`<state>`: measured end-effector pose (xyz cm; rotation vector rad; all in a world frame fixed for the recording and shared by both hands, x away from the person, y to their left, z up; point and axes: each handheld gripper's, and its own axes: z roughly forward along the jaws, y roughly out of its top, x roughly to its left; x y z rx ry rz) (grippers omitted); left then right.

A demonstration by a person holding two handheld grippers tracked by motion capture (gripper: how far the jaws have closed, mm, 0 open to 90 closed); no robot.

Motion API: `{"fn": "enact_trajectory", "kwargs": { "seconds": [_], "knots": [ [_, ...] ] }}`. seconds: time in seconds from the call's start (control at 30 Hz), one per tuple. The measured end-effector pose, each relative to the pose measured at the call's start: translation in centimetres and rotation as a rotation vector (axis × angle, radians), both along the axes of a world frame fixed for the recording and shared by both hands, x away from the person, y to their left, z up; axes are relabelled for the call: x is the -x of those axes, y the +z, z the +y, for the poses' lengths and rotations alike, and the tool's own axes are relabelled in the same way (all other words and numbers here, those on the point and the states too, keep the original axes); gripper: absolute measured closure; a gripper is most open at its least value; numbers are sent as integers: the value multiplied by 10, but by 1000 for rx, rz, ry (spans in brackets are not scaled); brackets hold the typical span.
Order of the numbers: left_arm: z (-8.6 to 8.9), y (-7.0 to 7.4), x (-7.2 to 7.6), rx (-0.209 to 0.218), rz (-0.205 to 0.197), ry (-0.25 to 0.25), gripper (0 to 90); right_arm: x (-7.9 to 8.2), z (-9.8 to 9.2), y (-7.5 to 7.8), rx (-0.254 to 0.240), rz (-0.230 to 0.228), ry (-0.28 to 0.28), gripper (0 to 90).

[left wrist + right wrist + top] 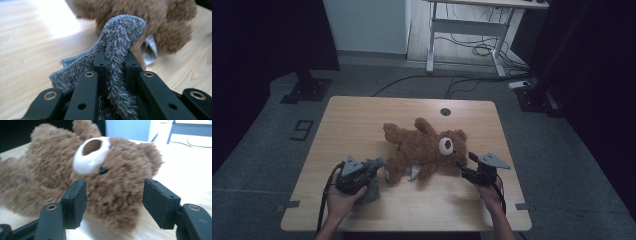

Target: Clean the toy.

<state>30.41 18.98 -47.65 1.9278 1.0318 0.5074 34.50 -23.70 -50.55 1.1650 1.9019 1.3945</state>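
- Grey cloth (117, 37): shaggy, fluffy pile w/ a stitched edge; in the left gripper view it's pinched between the two black jaws, top bulging over them, rest drooping down & to the left. In the high view the cloth (373, 175) hangs at the near-left of the table, just beside the bear's foot.
- Teddy bear (424, 147): brown plush, white muzzle w/ brown nose, black eye; lies on its back mid-table, head toward the right, limbs spread, a grey tag by its leg. In the right gripper view the bear (110, 177) head is close up, one ear between the jaws.
- Table (357, 120): light wood top, rounded corners, small round cable hole at the far edge.
- Room: dim; grey floor, dark curtains at both sides, white desk frame w/ loose cables at the back, a "9" marked on the floor at left.
- Left gripper (362, 172): held in the person's left hand (343, 197) near the front-left edge, clamped tight on the cloth.
- Right gripper (464, 165): in the right hand (488, 192) at front-right, pointing at the bear's head; jaws apart at mid width, either side of the ear, pads (75, 200) not pressing on it.
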Motion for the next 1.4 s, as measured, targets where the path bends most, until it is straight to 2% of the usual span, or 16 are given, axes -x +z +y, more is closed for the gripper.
{"fn": "enact_trajectory", "kwargs": {
  "seconds": [0.1, 0.13, 0.27, 0.4, 0.53, 0.67, 0.77, 0.9, 1.07, 1.23, 1.4],
  "knots": [
    [-12, 9, -7, 0, -21, -17, 762, -8, -7, -3, -32, 32, -10, 336],
    [-15, 11, -9, -4, -23, -25, 761, -13, -8, -7, -28, 52, -5, 323],
    [-39, 20, -25, -37, -28, -65, 761, -18, -2, -15, 0, 78, 22, 301],
    [-62, 26, -37, -62, -43, -94, 762, -20, 2, -17, 10, 93, 27, 273],
    [-80, 33, -47, -53, -57, -107, 762, -26, 4, -21, 6, 124, 29, 239],
    [-103, 38, -63, -33, -43, -133, 764, -35, 6, -28, -18, 157, 24, 229],
    [-122, 40, -73, -45, -40, -149, 765, -40, 10, -31, -31, 164, 35, 288],
    [-145, 41, -84, -54, -34, -163, 765, -40, 10, -30, -11, 158, 38, 447],
    [-165, 32, -93, -46, -7, -168, 765, -39, 10, -29, 6, 152, 38, 556],
    [-173, 20, -97, -66, 12, -168, 765, -39, 10, -29, 17, 149, 44, 596],
    [-165, 13, -96, -70, 6, -153, 768, -38, 11, -28, 26, 147, 62, 622]
  ]
}}
